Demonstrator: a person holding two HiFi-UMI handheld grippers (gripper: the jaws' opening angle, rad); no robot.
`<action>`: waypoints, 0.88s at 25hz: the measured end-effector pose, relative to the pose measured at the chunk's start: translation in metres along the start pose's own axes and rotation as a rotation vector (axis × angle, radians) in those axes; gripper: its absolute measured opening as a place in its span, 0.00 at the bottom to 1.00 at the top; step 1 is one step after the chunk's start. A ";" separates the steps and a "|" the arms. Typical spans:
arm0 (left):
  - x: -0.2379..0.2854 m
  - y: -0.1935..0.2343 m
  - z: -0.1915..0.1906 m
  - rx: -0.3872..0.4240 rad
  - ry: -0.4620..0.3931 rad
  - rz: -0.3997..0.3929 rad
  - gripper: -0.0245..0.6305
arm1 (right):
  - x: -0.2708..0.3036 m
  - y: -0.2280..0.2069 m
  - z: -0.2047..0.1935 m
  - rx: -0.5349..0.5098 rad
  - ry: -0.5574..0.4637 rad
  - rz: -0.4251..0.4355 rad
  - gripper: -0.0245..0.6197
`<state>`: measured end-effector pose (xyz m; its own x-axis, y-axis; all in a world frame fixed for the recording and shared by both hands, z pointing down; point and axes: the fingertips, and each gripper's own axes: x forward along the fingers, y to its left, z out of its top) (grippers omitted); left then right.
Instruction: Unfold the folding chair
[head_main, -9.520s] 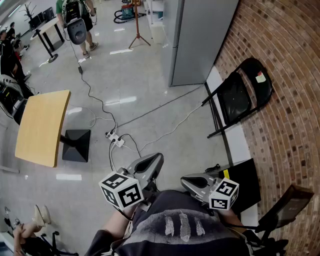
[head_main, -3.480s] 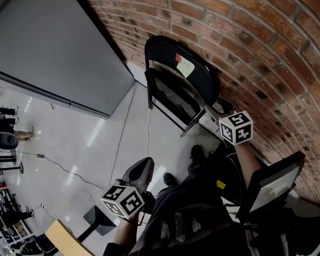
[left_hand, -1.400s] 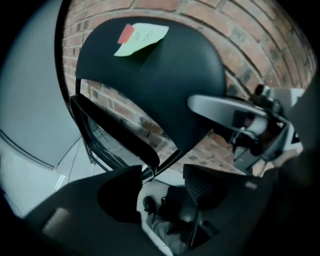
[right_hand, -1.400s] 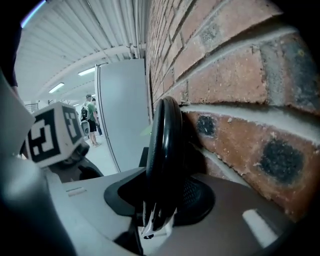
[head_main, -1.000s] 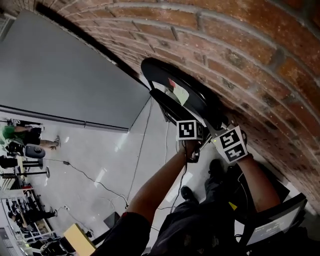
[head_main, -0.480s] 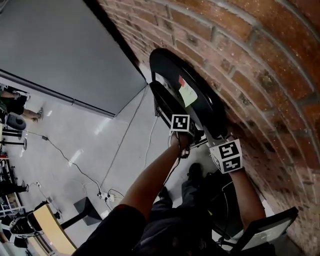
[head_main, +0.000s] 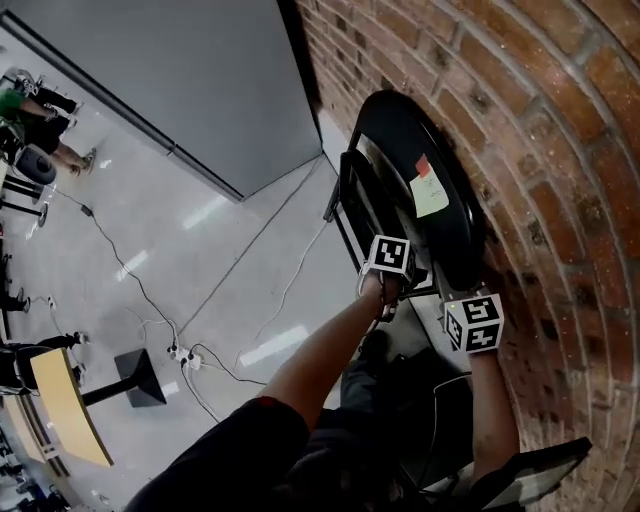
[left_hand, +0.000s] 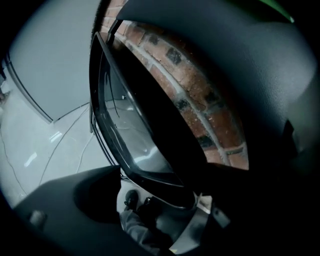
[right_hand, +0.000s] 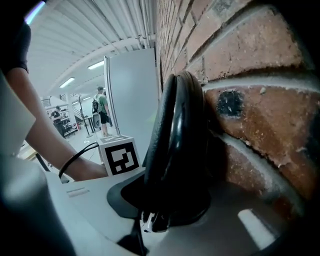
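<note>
Left gripper (head_main: 393, 265), by the lap a few secs back, is now up at the folding chair (head_main: 415, 150), which leans folded vs the brick wall (head_main: 560, 160) just ahead of both grippers. Left gripper view: jaws just opened wide, seat (left_hand: 135, 145) lower edge btwn them, unpinched, prob. ready to pull it out. Right gripper view: right gripper (right_hand: 165, 212) jaws were just closing, clamped on backrest rim (right_hand: 175, 125) to steady the frame.

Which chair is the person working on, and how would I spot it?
Look along the red brick wall to the stretch near the tall grey panel. A black folding chair leans there, folded flat against the bricks. What marks it out is the pale green sticky note on its backrest, with a small red note right next to it.
</note>
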<state>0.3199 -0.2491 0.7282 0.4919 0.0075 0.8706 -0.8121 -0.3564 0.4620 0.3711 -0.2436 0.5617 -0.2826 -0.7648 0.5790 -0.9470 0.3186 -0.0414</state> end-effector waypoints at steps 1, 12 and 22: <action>0.000 0.001 -0.004 -0.001 -0.003 -0.002 0.83 | -0.001 0.002 -0.002 0.003 0.006 0.003 0.16; -0.025 0.020 -0.024 -0.050 -0.024 -0.078 0.86 | 0.002 0.007 -0.001 0.027 0.011 0.007 0.17; -0.054 0.042 -0.042 -0.044 -0.028 -0.050 0.86 | 0.008 0.017 -0.004 0.047 0.005 0.019 0.18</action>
<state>0.2456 -0.2257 0.7075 0.5406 -0.0020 0.8413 -0.7990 -0.3145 0.5126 0.3539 -0.2418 0.5686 -0.3000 -0.7561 0.5817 -0.9476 0.3063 -0.0906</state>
